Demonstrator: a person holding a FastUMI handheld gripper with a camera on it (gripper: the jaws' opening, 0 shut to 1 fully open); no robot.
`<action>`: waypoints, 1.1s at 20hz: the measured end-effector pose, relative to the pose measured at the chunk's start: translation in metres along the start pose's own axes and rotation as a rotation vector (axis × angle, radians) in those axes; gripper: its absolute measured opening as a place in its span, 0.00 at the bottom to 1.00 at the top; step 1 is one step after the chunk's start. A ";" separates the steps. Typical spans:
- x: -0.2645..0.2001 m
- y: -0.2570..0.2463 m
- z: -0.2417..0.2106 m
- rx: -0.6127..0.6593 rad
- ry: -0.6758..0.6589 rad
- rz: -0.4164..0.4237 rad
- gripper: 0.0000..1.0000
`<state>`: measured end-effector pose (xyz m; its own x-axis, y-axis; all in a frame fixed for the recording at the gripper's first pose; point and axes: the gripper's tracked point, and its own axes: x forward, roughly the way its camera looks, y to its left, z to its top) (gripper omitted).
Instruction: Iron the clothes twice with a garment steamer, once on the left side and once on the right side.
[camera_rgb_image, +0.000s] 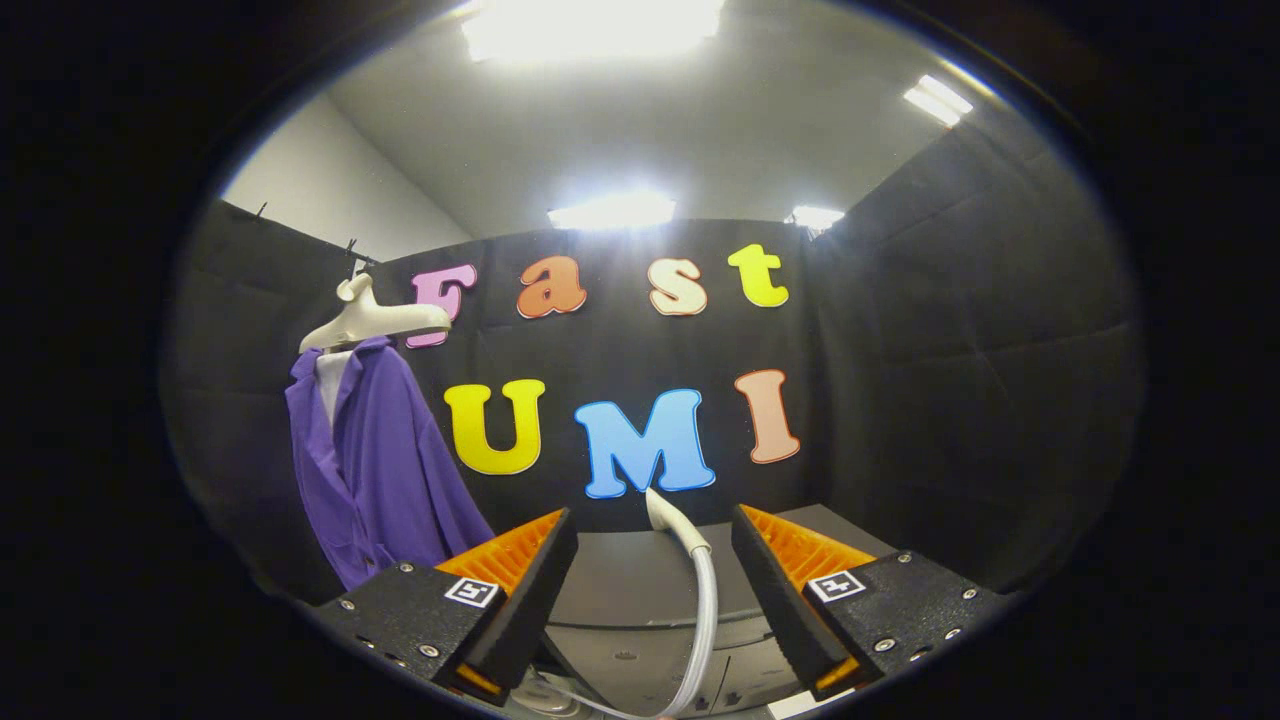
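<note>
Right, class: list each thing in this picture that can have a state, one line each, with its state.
Tongs: open, gripping nothing, with the steamer handle between them.
Steamer handle: upright with its hose trailing down, not held.
Purple shirt: hanging on the hanger, front open, off to the left beyond the tongs.
Hanger: up at the booth wall, carrying the shirt.

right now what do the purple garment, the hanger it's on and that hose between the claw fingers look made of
Purple garment: thin woven cloth, matte, draping in soft folds. Cream-white hanger: likely moulded plastic, smooth with a slight sheen. Pale hose: seemingly flexible plastic or rubber, glossy, curving up to a white nozzle between the open claw's fingers, untouched.
</note>
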<state>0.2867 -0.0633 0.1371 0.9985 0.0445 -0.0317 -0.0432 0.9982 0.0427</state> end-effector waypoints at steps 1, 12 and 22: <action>0.019 -0.010 -0.001 0.007 0.009 0.000 0.96; 0.205 -0.050 -0.091 0.276 0.290 0.105 0.95; 0.284 -0.085 -0.153 0.803 0.496 0.136 0.94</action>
<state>0.5689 -0.1287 -0.0283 0.8508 0.3547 -0.3878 0.0621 0.6649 0.7444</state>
